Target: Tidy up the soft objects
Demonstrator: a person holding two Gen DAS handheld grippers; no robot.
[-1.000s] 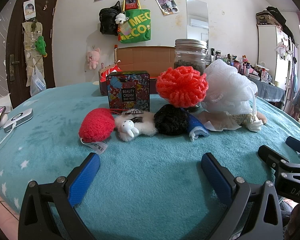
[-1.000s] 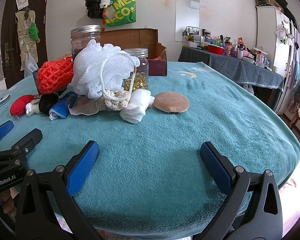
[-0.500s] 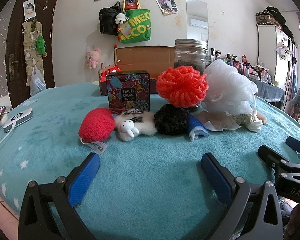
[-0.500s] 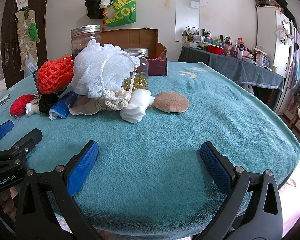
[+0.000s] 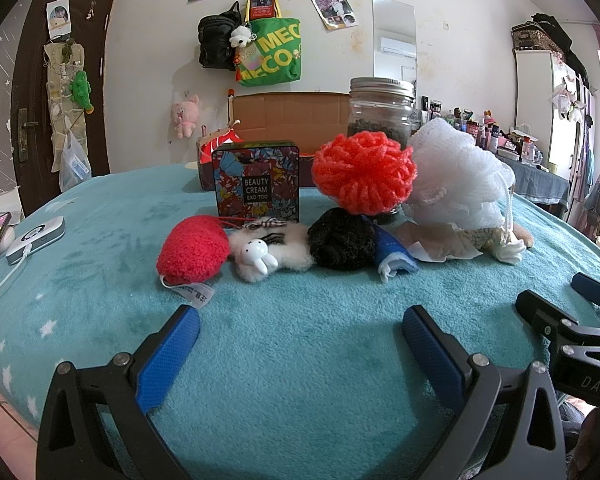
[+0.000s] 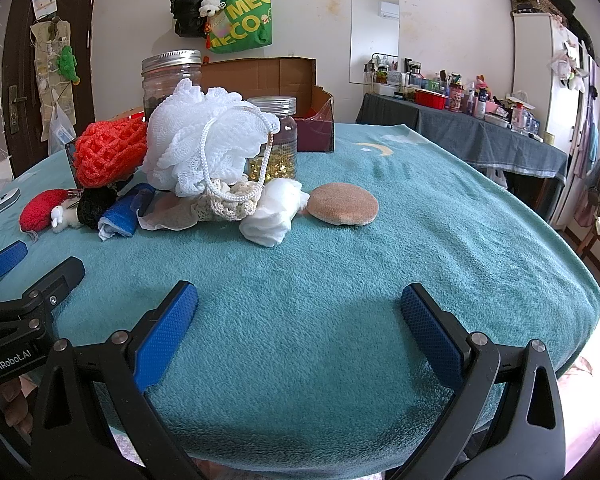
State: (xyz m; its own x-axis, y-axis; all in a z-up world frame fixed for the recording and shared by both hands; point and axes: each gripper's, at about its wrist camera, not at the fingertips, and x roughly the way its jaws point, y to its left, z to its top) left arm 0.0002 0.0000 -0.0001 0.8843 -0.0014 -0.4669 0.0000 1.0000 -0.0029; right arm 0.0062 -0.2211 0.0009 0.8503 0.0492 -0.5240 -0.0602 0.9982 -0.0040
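While our left gripper (image 5: 300,332) and right gripper (image 6: 299,308) gape wide and hold nothing, we see bare blanket (image 6: 440,240) ahead, then soft toys (image 5: 268,248) bunched mid-table, with free room out to its right edge

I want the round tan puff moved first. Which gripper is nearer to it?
Right. The right gripper sits open just in front of the tan puff; the left gripper faces the red knit ball, far across the pile.
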